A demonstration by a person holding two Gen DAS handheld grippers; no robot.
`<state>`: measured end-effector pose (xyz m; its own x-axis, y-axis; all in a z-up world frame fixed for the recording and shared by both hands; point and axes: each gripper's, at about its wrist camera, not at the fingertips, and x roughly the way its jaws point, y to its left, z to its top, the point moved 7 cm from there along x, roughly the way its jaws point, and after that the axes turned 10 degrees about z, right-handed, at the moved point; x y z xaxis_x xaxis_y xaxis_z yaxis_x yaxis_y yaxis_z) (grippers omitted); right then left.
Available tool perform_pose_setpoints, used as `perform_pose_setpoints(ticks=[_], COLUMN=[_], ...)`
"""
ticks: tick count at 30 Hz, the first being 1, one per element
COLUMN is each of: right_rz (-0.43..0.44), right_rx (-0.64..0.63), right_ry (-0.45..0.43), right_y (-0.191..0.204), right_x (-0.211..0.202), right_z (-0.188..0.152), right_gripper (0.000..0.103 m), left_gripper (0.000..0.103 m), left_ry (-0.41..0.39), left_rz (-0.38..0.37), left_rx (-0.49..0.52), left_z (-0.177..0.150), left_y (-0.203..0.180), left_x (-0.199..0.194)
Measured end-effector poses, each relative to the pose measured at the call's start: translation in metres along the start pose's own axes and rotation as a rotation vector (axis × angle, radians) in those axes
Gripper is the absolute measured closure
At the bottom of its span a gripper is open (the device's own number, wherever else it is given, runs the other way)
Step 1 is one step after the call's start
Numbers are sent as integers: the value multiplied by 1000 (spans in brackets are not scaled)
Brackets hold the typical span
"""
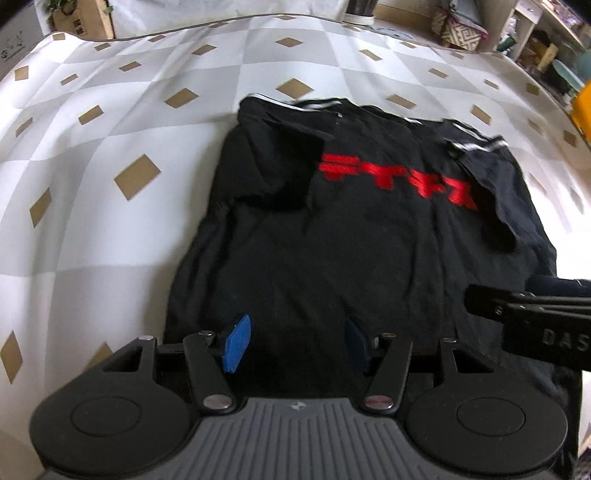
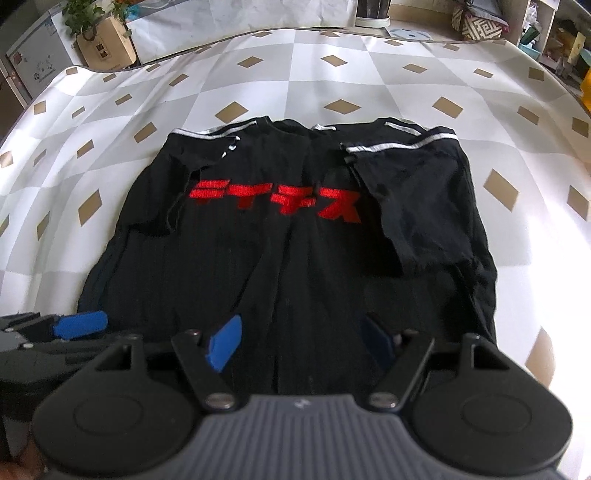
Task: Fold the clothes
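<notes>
Garment: a black T-shirt (image 2: 288, 240) is laid flat on the bench (image 2: 332, 74), collar toward the far edge, hem at the near edge beneath both grippers.
Sleeves: both short sleeves are folded inward over the chest; white stripes are seen along the shoulders.
Print: red lettering (image 2: 275, 201) is displayed across the chest, partly overlapped by the left-hand sleeve.
Bench cover: a white and grey checked cloth with tan diamonds is spread under the garment.
Left gripper (image 1: 295, 345): positioned over the hem; the blue-padded fingers (image 1: 236, 345) are held apart, with only flat fabric seen below the gap; nothing is grasped.
Right gripper (image 2: 304, 343): positioned over the hem beside the left one; the fingers (image 2: 225, 341) are spread wide and released, nothing gripped.
Containers: a cardboard box (image 2: 105, 44) holding a green leafy plant is placed beyond the far left corner; a patterned box (image 2: 480, 24) is placed beyond the far right edge, contents unclear.
Other: a dark cylindrical object on a white base (image 2: 371, 16) stands at the far edge; its contents cannot be determined.
</notes>
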<state>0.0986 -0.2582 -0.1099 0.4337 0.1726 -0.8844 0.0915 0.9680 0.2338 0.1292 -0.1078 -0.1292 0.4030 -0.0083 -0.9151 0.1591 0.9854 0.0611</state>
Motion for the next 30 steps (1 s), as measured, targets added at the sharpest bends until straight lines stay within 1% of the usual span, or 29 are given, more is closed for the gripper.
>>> perform_pose_setpoints(ticks=[4, 12, 16, 21, 25, 30], right_rz=[-10, -17, -51, -83, -105, -142], right_rx=[1, 61, 87, 156, 207, 264], right_ry=[-1, -8, -13, -12, -29, -57], right_y=[0, -9, -21, -42, -54, -65], right_x=[-7, -23, -32, -42, -51, -64], right_z=[-14, -45, -65, -92, -108, -124], right_gripper=[33, 33, 32, 32, 32, 32], left_gripper=[48, 48, 48, 48, 48, 48], left_ry=[10, 23, 28, 42, 48, 53], left_rz=[-12, -13, -19, -27, -39, -37], left_rx=[0, 1, -4, 1, 20, 36], left_z=[-17, -43, -56, -75, -90, -106], left_y=[-3, -2, 2, 1, -4, -7], left_x=[-7, -15, -18, -22, -28, -33])
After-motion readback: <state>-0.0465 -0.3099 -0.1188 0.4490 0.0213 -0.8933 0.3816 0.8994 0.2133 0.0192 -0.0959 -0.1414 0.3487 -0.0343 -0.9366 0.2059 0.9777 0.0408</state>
